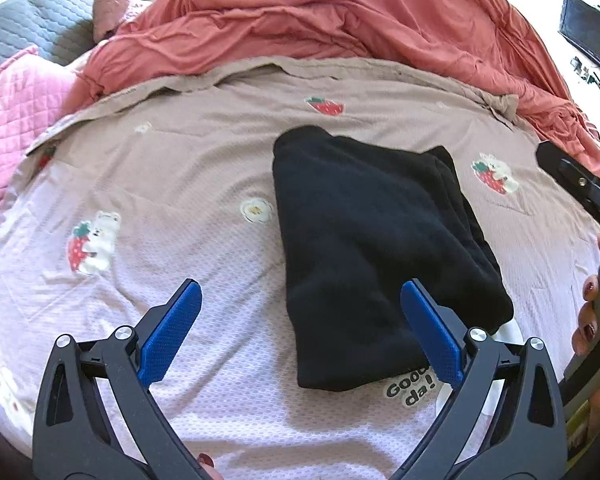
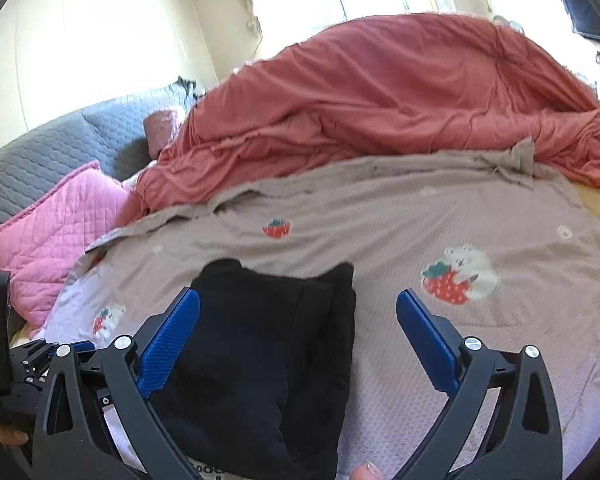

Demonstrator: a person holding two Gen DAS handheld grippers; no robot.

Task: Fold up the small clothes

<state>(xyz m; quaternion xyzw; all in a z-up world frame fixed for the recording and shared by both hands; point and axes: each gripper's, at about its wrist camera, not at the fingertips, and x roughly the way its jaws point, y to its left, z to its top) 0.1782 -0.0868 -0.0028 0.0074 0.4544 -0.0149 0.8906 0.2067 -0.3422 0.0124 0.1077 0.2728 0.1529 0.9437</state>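
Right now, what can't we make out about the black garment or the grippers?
- Black garment: what kind it is; folded dark fabric shows no detail, either view.
- Printed text, left wrist view: partly under the garment and the left gripper.
- Right gripper: right wrist view cuts off the garment's near edge.
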